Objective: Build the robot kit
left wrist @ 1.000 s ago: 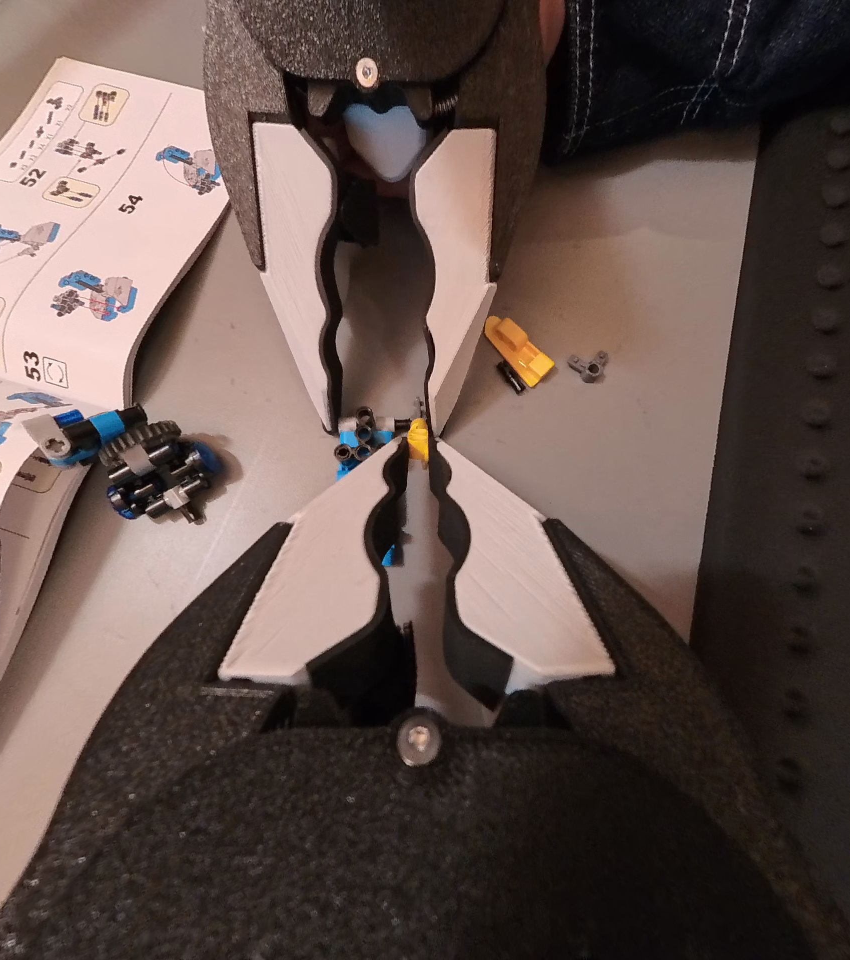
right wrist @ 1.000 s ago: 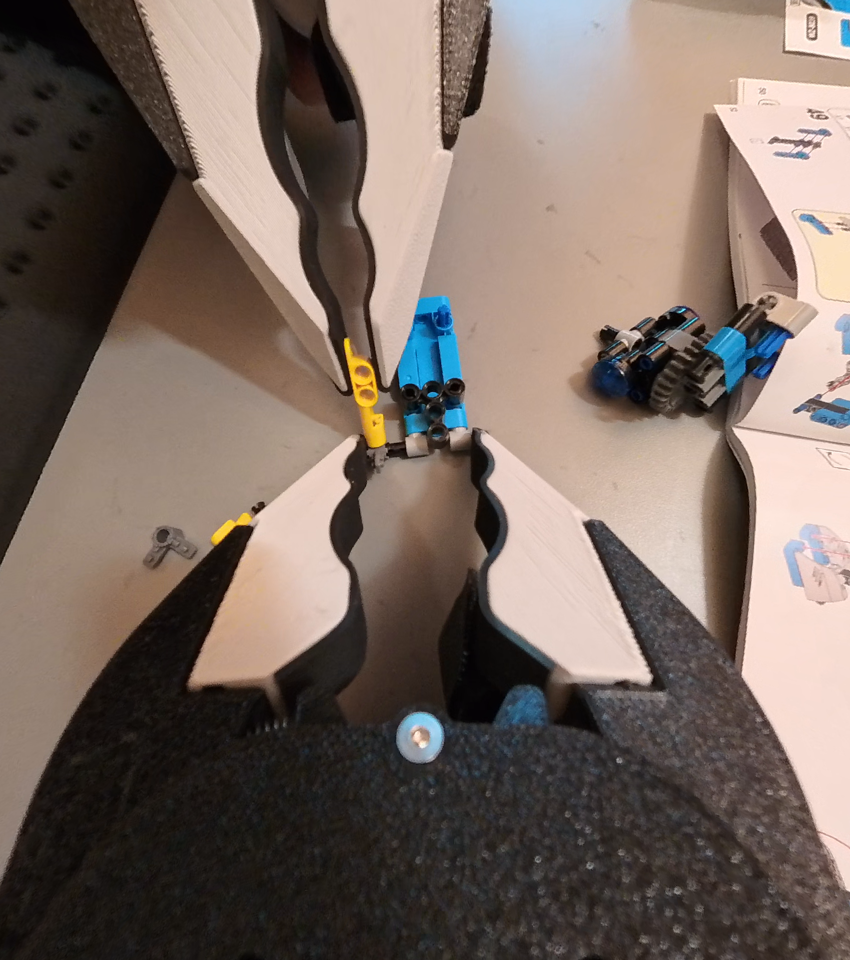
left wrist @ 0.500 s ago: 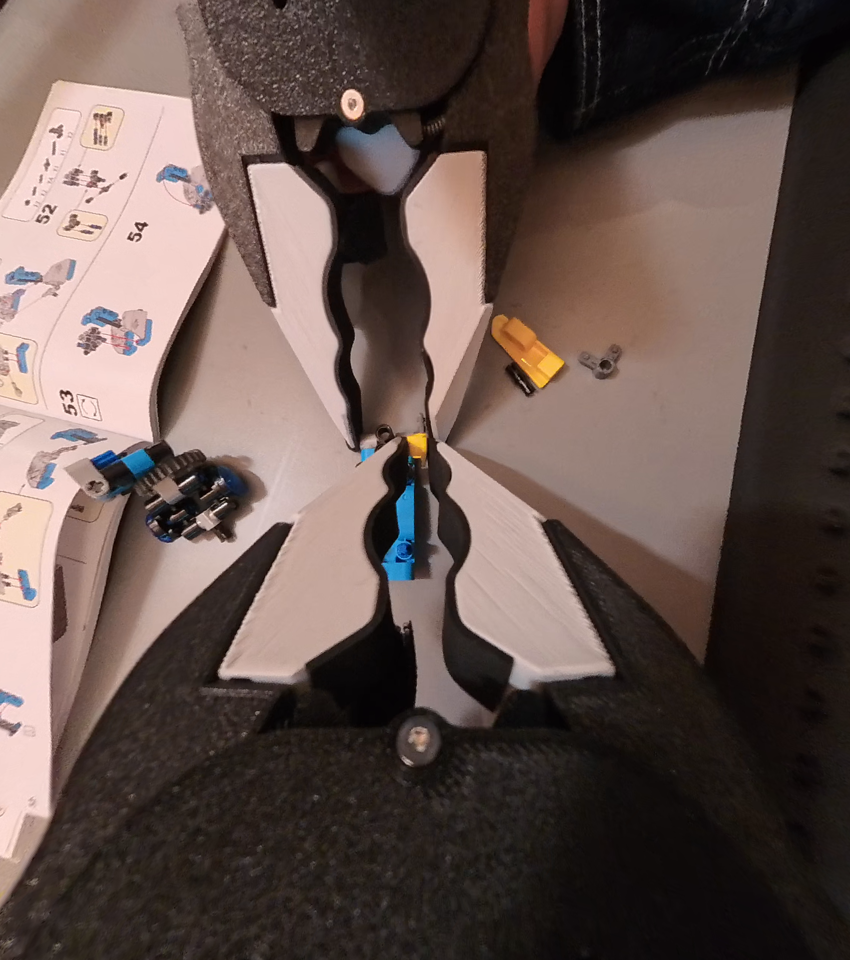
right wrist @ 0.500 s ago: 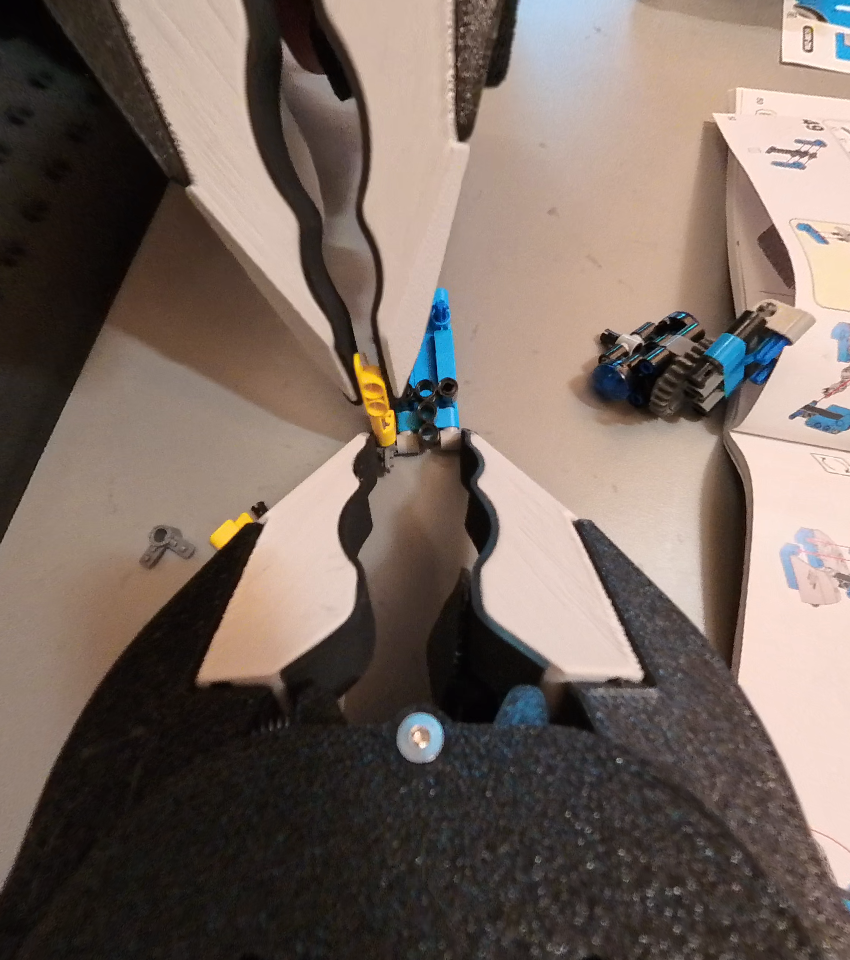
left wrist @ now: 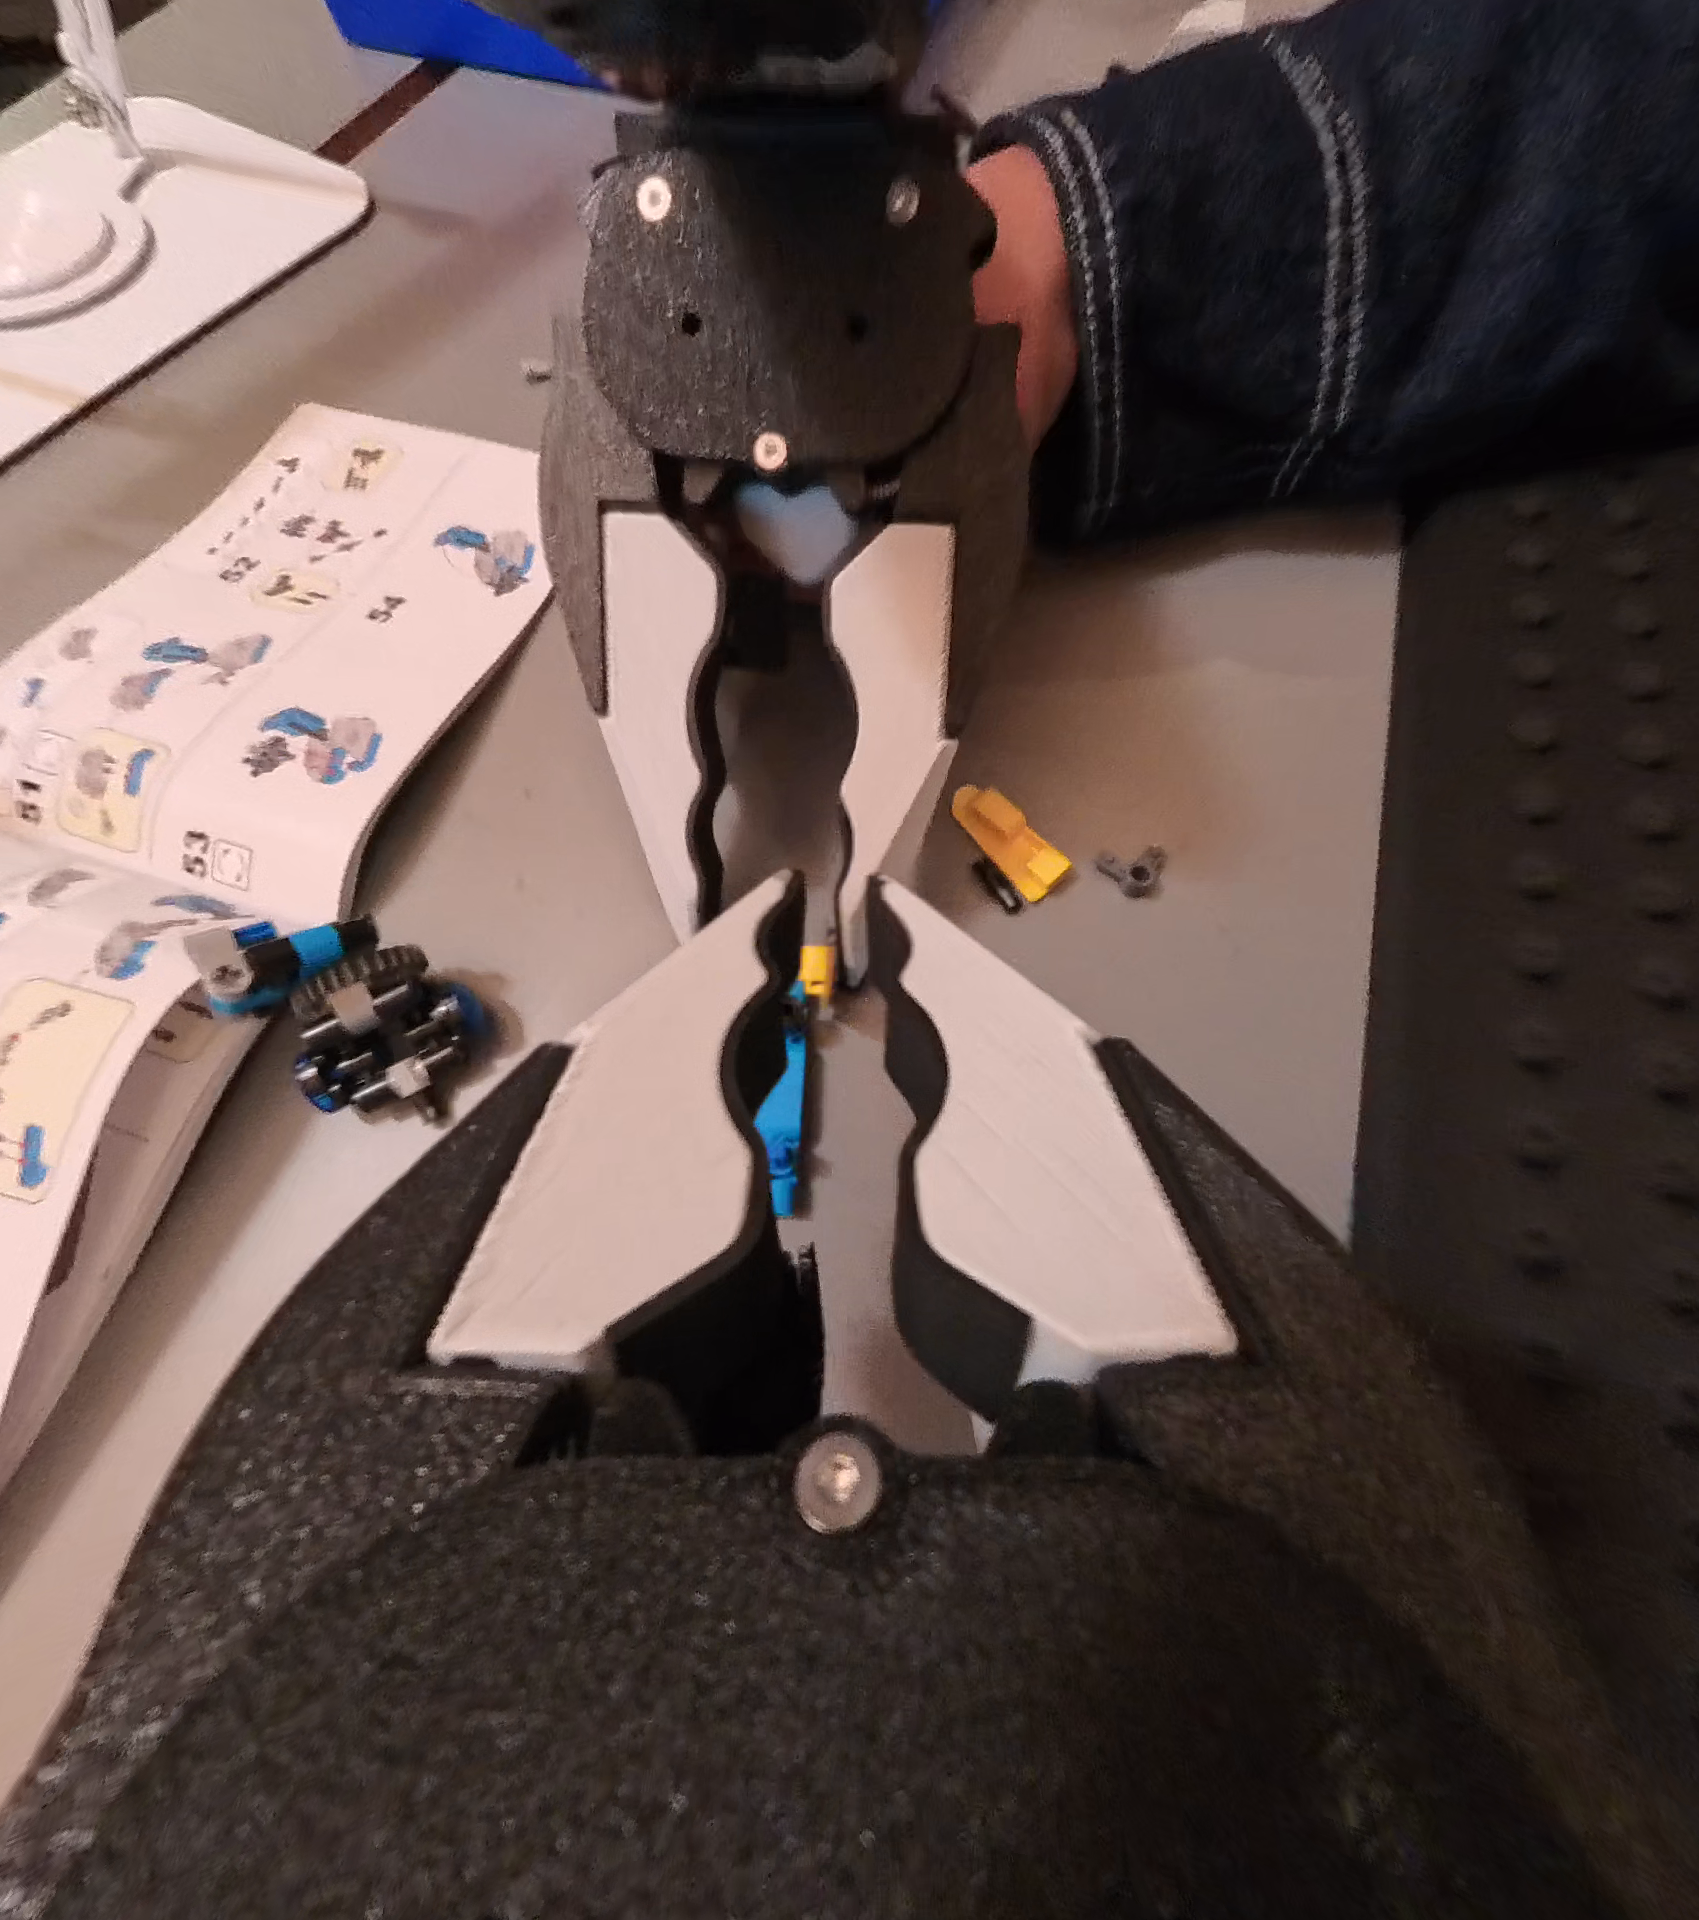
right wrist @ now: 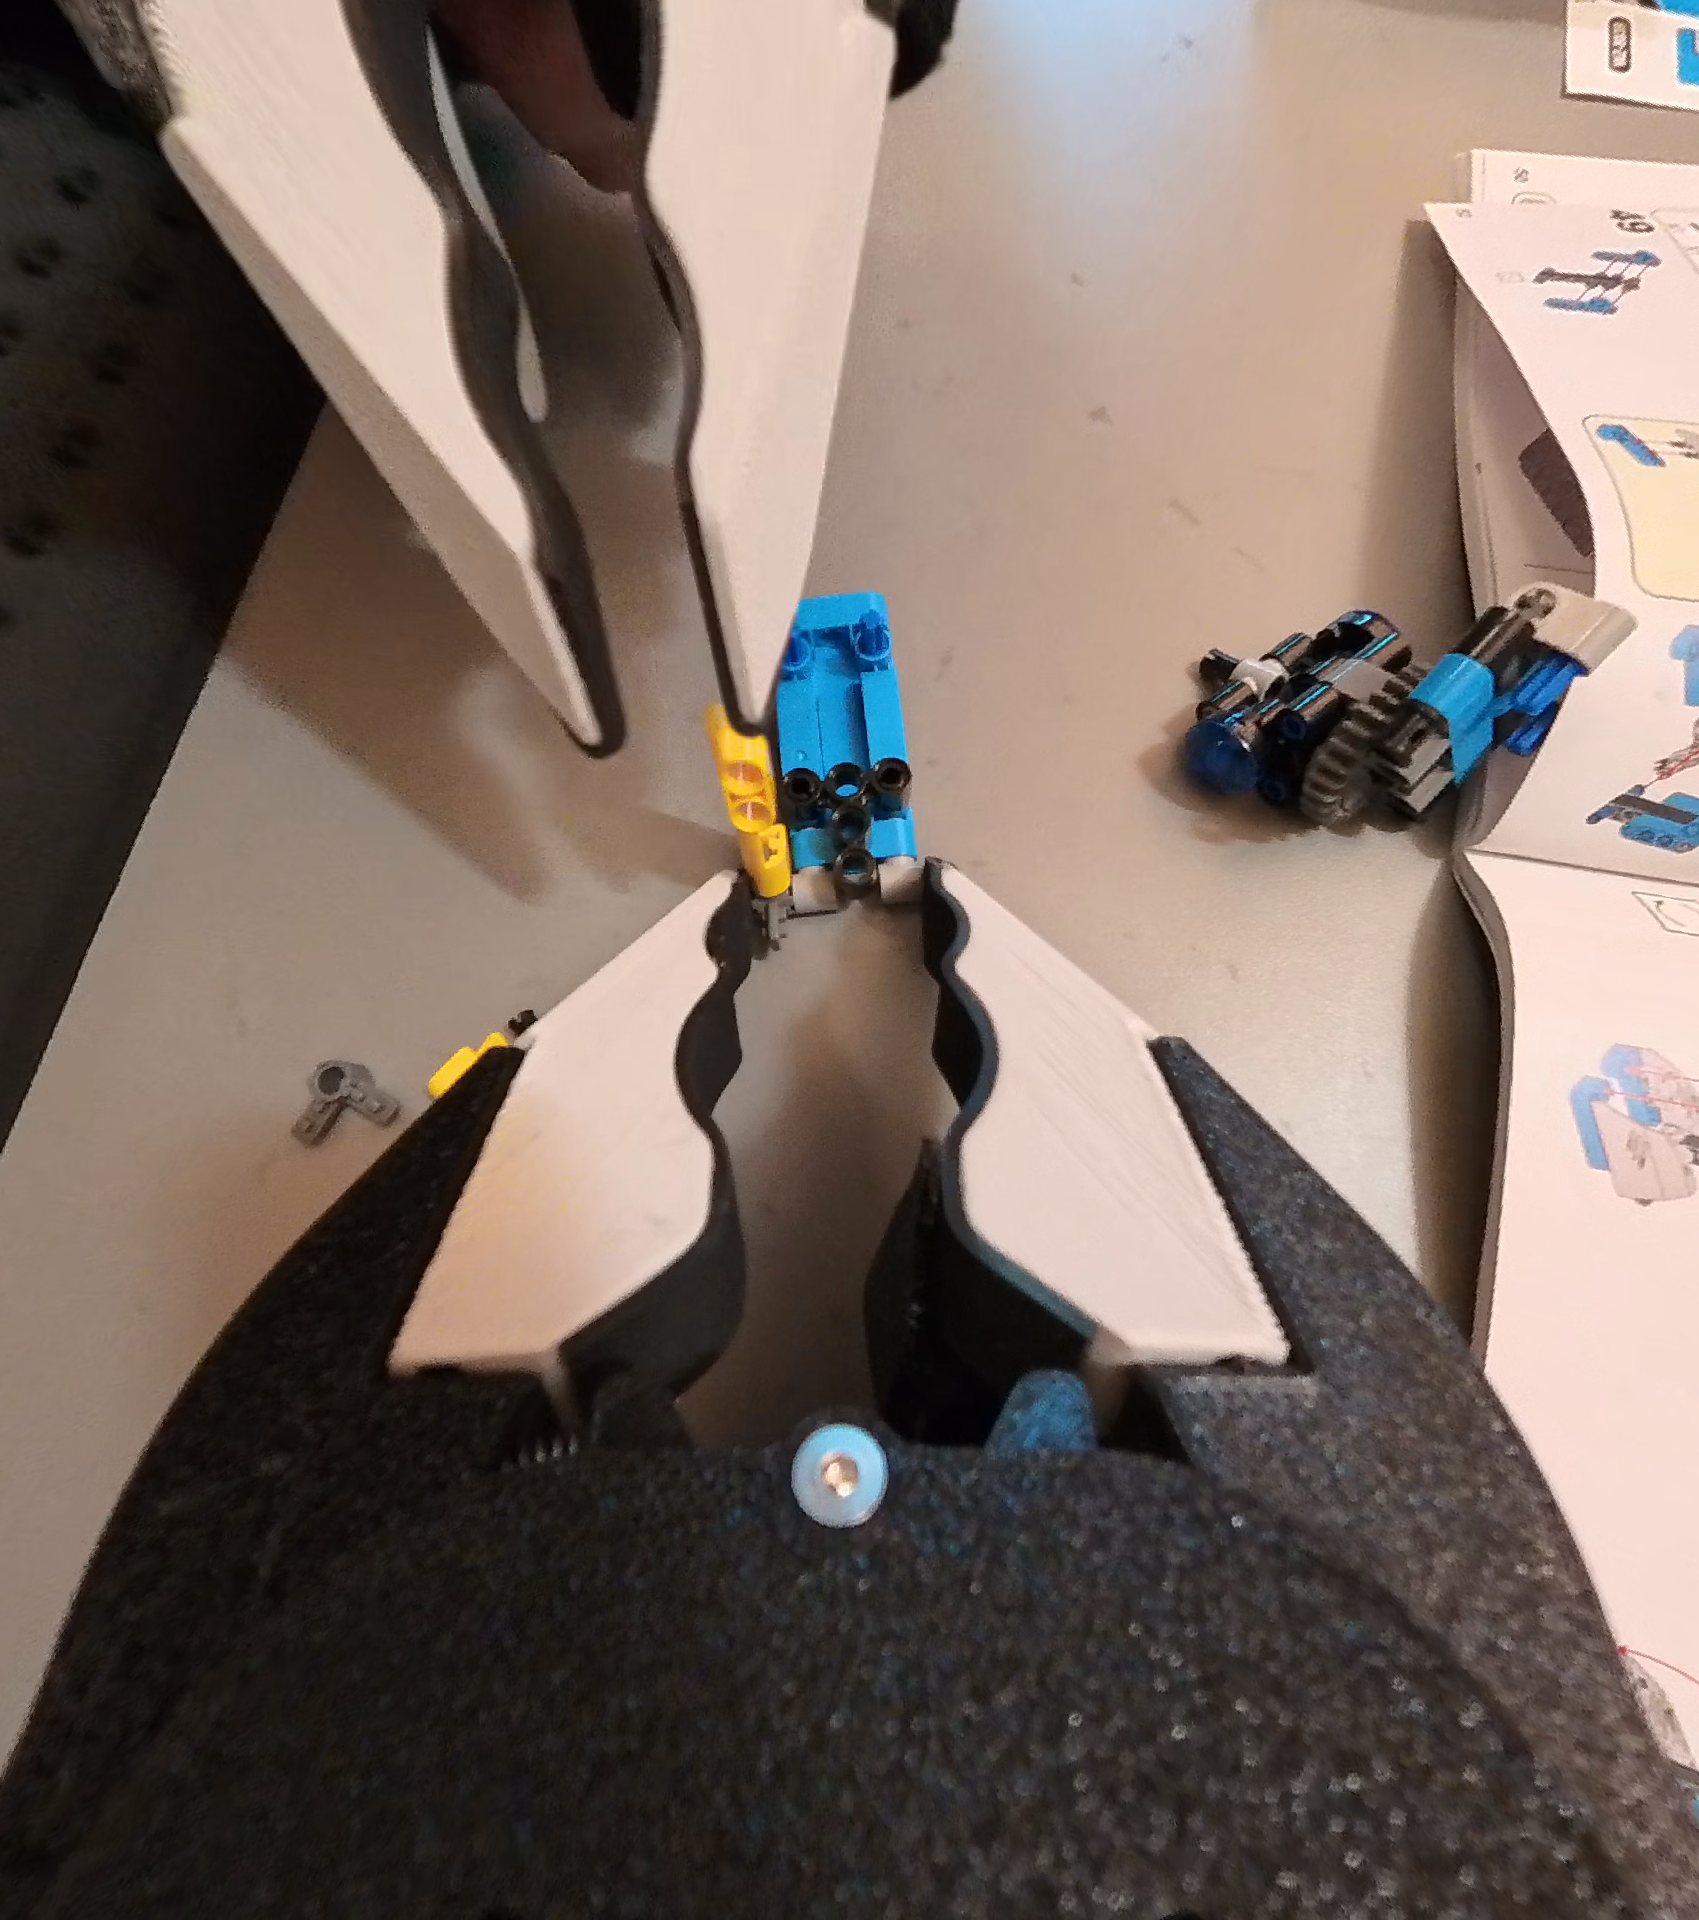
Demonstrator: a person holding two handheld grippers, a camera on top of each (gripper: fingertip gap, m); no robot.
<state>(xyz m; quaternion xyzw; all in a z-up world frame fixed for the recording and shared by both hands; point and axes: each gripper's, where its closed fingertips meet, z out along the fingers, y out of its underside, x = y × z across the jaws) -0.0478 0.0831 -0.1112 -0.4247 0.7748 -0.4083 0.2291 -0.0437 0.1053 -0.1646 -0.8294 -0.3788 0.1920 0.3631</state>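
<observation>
Now, left hand-held gripper (left wrist: 834, 894): my fingers have just eased apart. A second ago they sat pinched at the yellow beam (right wrist: 746, 790); now a clear gap shows between them and they grip nothing.
Right hand-held gripper (right wrist: 829, 883): clamped on the grey-and-black end of the blue-and-yellow assembly (right wrist: 845, 727), tips as tight as before.
What that means: the assembly hangs from my right grip alone, with the yellow beam seated along its blue side and one left finger just beside it.
Where it sits: between the two grippers, close over the grey surface (right wrist: 1136, 416); I cannot tell whether it touches.
Nearby: the black gear sub-assembly (right wrist: 1344, 748) rests against the open instruction booklet (right wrist: 1655, 1039).
Loose bits: a yellow piece (left wrist: 1011, 842) and a small grey connector (left wrist: 1133, 871) lie near each other by the dark studded mat (left wrist: 1603, 1039).
Containers: none holding parts that I can see; only a white moulded base (left wrist: 97, 239) at the far corner.
</observation>
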